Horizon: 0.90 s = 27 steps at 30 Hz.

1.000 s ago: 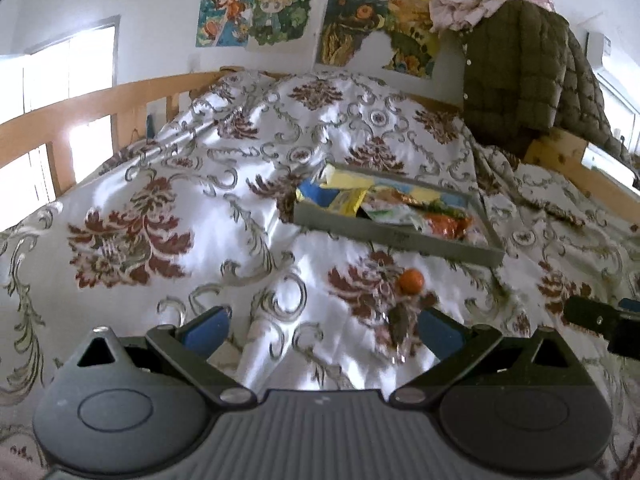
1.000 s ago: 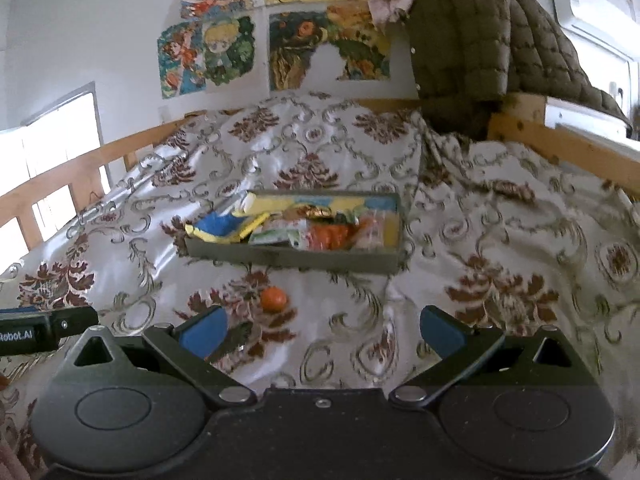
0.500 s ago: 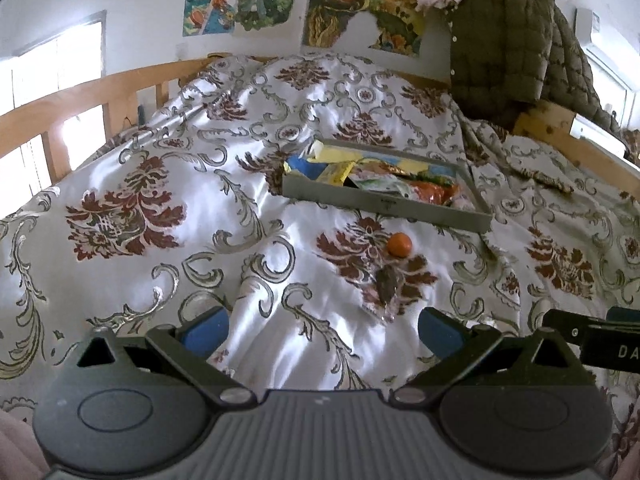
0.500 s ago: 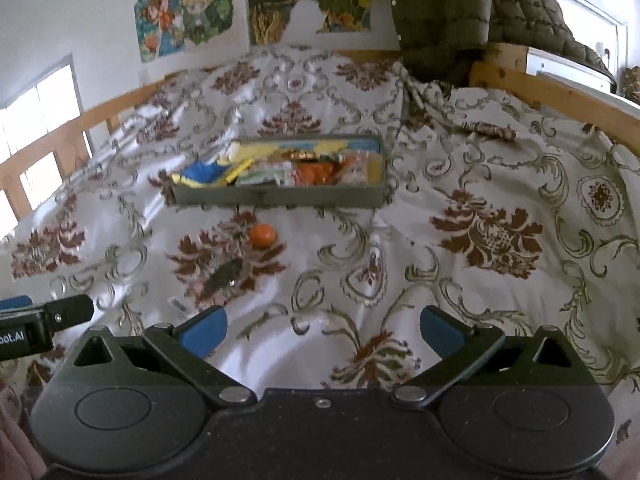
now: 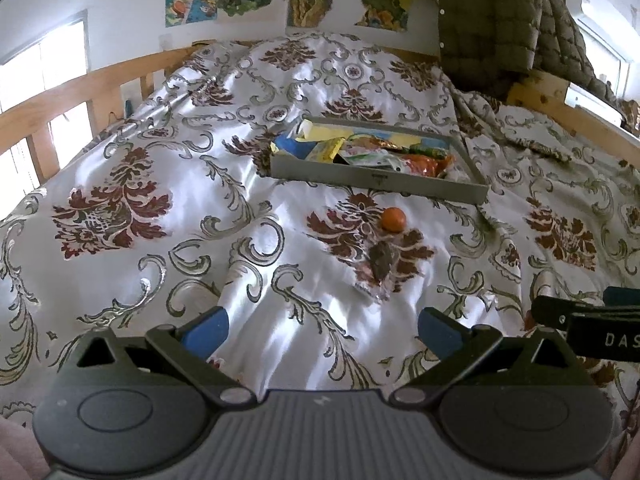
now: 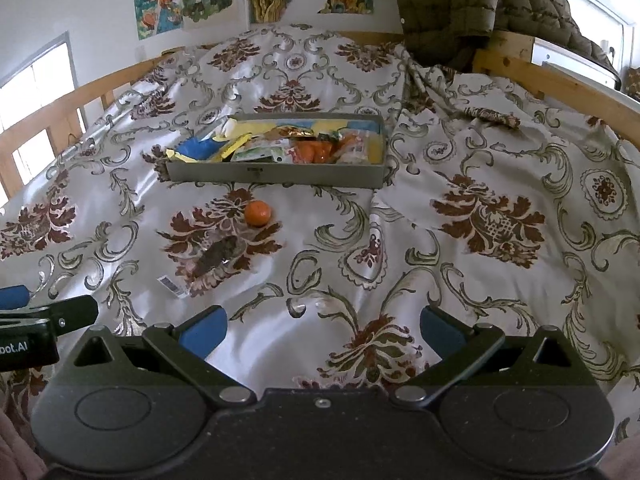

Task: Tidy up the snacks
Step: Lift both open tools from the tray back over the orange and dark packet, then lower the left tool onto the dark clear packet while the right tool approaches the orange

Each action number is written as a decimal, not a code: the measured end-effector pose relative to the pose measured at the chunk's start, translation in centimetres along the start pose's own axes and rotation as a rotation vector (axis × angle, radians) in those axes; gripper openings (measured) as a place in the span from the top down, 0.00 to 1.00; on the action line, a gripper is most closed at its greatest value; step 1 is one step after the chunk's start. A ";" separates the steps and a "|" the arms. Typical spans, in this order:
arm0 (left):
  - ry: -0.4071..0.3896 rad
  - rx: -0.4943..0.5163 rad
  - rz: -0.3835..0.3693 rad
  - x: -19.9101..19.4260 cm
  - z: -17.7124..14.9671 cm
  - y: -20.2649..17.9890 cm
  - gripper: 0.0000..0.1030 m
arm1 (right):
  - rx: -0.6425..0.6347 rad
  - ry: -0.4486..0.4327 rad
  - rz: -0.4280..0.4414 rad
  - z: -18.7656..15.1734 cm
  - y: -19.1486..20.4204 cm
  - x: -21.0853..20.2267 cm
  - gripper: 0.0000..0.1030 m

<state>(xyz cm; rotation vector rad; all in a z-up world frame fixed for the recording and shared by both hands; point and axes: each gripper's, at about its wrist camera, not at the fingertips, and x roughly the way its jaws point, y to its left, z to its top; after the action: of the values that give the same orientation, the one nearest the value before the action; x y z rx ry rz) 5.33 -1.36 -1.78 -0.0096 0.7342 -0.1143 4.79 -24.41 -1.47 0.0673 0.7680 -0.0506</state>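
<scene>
On bedspread (image 6: 440, 152): 1 tray (image 6: 276, 174), 1 orange (image 6: 257, 213), 1 clear snack pkt (image 6: 218, 258).

Both my cameras sit low over the bed (image 5: 168, 184), each looking forward past its own open claw toward the wall at 12 o'clock. Both views share the snack tray (image 5: 376, 180) (image 6: 276, 174) midway up. My right claw (image 5: 592, 320) shows at the left view's 3 o'clock; my left claw (image 6: 36, 320) at the right view's 9 o'clock.

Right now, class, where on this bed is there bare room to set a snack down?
Free: bedspread right of the orange, and left of the tray. Crowded: inside the tray, and around the dark packet.
</scene>
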 end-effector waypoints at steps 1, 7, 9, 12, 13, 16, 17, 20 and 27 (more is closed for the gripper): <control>0.006 0.003 0.001 0.1 0.0 -0.1 0.00 | 0.000 0.002 -0.001 0.0 0.0 0.1 0.01; 0.044 0.015 0.000 0.9 0.1 -0.3 0.00 | 0.001 0.038 -0.004 0.1 -0.1 0.9 0.01; 0.054 0.016 0.002 1.2 0.1 -0.3 0.00 | 0.003 0.045 -0.004 0.1 -0.1 1.1 0.01; 0.062 0.004 -0.006 1.4 0.2 -0.1 0.00 | 0.012 0.051 0.003 0.2 -0.2 1.3 0.01; 0.064 -0.004 -0.012 1.5 0.4 -0.1 0.00 | 0.014 0.053 0.007 0.3 -0.2 1.4 0.01; 0.062 -0.032 -0.033 2.2 0.9 0.2 0.00 | 0.024 0.056 0.014 0.8 -0.4 1.8 0.01; 0.058 -0.034 -0.035 2.5 1.1 0.2 0.00 | 0.024 0.055 0.014 1.0 -0.5 2.0 0.01; 0.053 -0.008 -0.030 3.5 1.6 0.1 0.00 | 0.011 0.045 0.009 1.8 -0.4 2.6 0.01; 0.014 0.038 -0.044 5.6 3.3 -0.4 0.00 | 0.010 0.003 0.010 3.8 -1.1 3.5 0.01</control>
<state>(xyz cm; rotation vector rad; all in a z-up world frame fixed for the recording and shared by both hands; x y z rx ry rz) 11.63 -2.49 -3.03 0.0117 0.7462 -0.1708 9.84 -25.92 -1.24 0.0811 0.7708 -0.0444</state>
